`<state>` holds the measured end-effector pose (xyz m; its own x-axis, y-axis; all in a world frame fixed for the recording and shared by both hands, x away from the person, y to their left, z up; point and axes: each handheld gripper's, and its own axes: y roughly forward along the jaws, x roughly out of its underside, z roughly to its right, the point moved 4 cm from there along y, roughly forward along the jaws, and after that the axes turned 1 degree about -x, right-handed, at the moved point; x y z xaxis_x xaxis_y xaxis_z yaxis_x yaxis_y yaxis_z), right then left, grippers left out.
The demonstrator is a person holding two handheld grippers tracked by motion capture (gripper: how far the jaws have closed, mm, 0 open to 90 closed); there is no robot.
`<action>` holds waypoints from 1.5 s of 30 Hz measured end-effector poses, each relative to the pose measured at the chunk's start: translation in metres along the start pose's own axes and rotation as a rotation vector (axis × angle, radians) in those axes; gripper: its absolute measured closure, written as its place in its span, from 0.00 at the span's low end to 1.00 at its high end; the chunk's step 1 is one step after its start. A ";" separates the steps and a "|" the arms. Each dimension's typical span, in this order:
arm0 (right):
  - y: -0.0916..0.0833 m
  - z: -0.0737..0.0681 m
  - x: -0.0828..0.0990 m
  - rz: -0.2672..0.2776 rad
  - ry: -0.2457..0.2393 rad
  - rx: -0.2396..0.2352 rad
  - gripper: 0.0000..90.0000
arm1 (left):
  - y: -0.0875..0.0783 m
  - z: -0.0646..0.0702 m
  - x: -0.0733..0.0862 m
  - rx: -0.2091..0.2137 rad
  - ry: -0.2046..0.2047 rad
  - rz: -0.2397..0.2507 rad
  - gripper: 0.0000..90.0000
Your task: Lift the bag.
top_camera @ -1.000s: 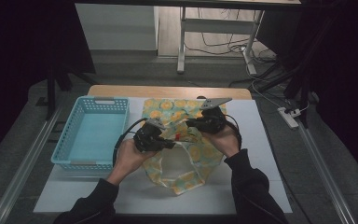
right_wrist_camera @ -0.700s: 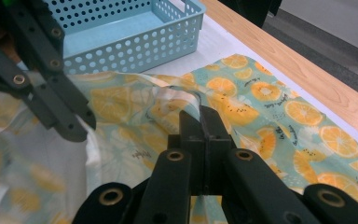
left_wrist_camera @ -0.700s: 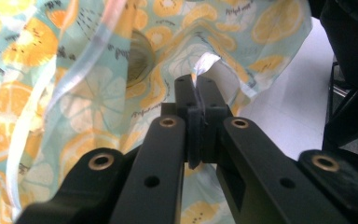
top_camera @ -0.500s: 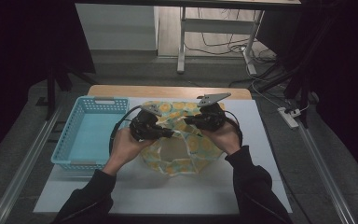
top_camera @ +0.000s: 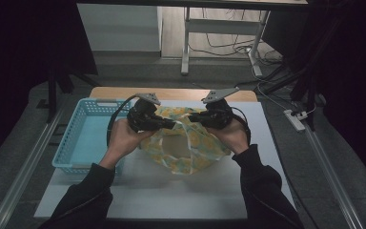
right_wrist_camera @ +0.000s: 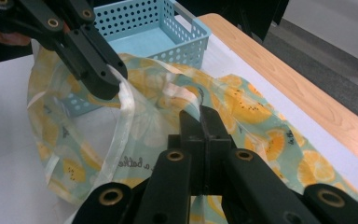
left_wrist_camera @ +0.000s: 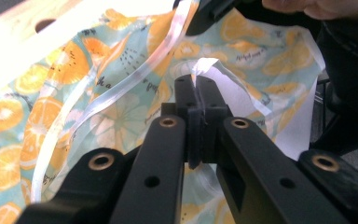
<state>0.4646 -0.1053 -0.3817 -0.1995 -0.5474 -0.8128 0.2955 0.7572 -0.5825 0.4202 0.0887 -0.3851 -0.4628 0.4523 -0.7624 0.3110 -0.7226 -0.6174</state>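
Both grippers (top_camera: 183, 123) on bag (top_camera: 190, 148)

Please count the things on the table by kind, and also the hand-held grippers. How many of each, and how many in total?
Bag with orange-slice print: 1
Blue basket: 1
Hand-held grippers: 2, the left and the right, each shut on the bag's rim
Total: 4
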 end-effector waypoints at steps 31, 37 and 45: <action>-0.030 -0.006 -0.069 0.047 -0.056 0.034 1.00 | -0.060 -0.006 -0.069 -0.044 0.029 0.151 1.00; -0.040 -0.006 -0.086 0.060 -0.073 0.056 1.00 | -0.072 -0.004 -0.081 -0.056 0.035 0.185 1.00; -0.050 -0.007 -0.104 0.078 -0.088 0.079 1.00 | -0.086 -0.004 -0.096 -0.089 0.046 0.214 1.00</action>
<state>0.4640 -0.0836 -0.2685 -0.0911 -0.5199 -0.8494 0.3803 0.7701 -0.5121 0.4410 0.1094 -0.2593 -0.3413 0.3187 -0.8843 0.4704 -0.7566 -0.4542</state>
